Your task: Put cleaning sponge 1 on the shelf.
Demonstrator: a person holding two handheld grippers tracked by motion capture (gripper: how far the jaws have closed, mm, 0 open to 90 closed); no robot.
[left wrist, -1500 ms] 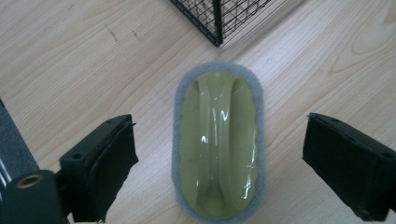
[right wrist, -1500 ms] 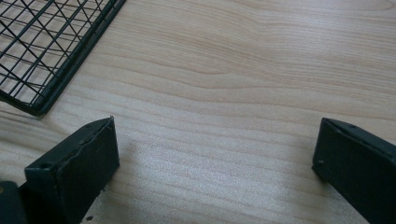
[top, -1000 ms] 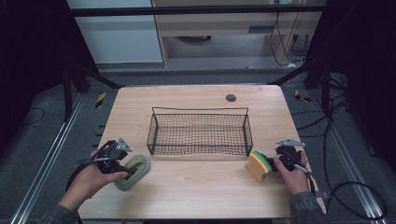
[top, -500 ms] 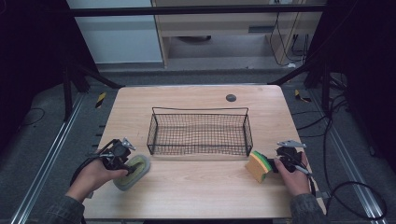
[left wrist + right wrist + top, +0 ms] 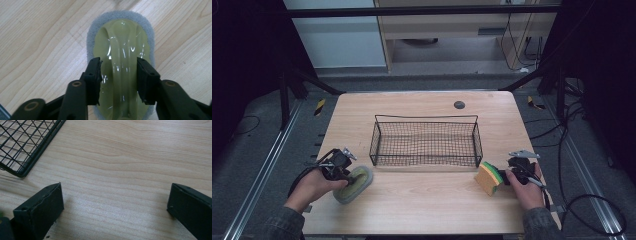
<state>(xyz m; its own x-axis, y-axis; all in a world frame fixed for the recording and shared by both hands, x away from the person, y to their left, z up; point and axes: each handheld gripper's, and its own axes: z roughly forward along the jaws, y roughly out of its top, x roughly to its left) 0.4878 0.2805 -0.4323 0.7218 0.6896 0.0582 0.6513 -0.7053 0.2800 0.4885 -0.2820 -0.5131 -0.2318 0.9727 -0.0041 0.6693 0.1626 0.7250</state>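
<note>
Near the front left corner of the table (image 5: 422, 205), the left gripper (image 5: 119, 72) stands with its jaws apart on either side of the glossy raised handle of the green scrubber (image 5: 122, 62), which lies flat on its grey pad; whether the jaws touch the handle I cannot tell. Toward the front right edge the right gripper (image 5: 115, 205) is spread wide over bare wood, just beside the yellow sponge (image 5: 488, 177), which sits off the front right corner of the wire basket (image 5: 426, 141) at the table's middle.

Green-handled scrubber (image 5: 121, 65), flat on table (image 5: 422, 200)
</note>
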